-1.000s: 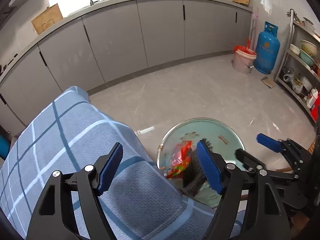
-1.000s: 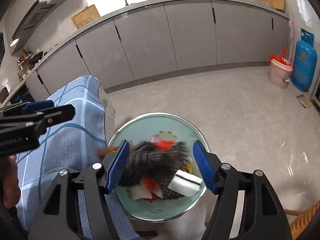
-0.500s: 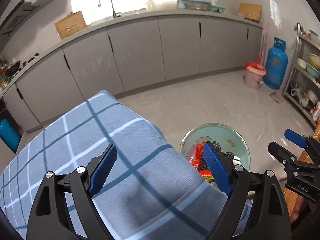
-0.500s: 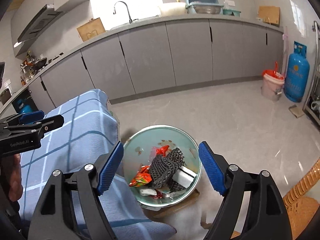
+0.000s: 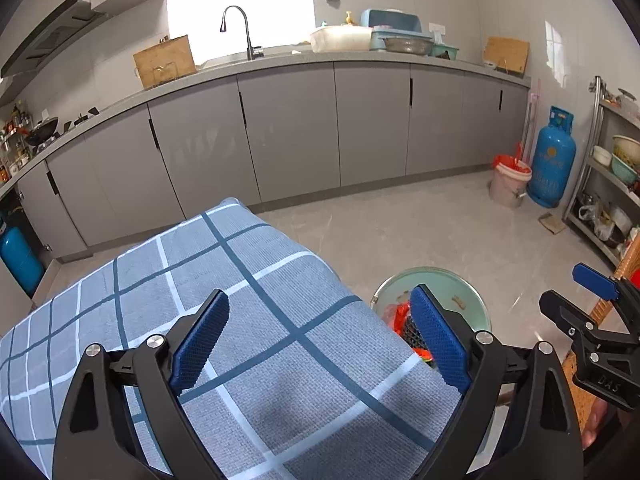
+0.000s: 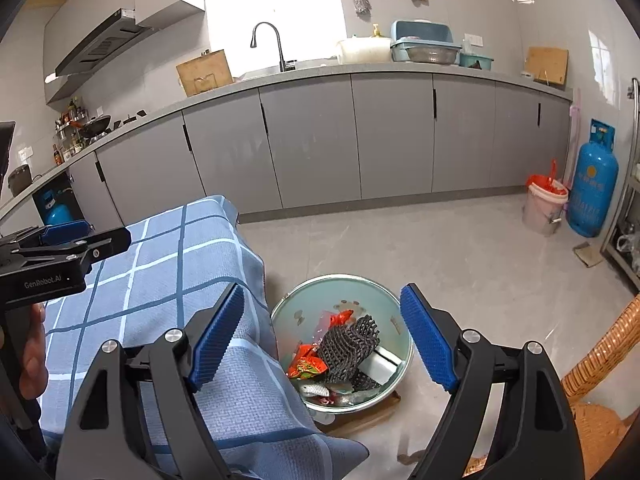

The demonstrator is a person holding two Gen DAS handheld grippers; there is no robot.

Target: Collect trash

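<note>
A: Two tools in view, left tool (image 5: 318, 344) and right tool (image 6: 322, 338). State?

B: Both released, jaws spread wide, nothing between the pads. Each hangs above the near edge of the bench (image 5: 248, 280), which carries a blue checked cloth.

A: Location of the trash?

B: In the round metal basin (image 6: 390, 304) on the floor, just beside the bench's right edge. Contents: black foam netting (image 6: 350, 342), red wrappers (image 6: 306, 366), a white block (image 6: 380, 366) at the basin's near-right wall.

A: Handling properties?

B: Judged light throughout. The netting should be soft and springy; grip a bunched fold near its top. The wrappers look thin and slick; pinch a crumpled ridge, not a flat face. The block appears stiffer; take it across its short sides
</note>
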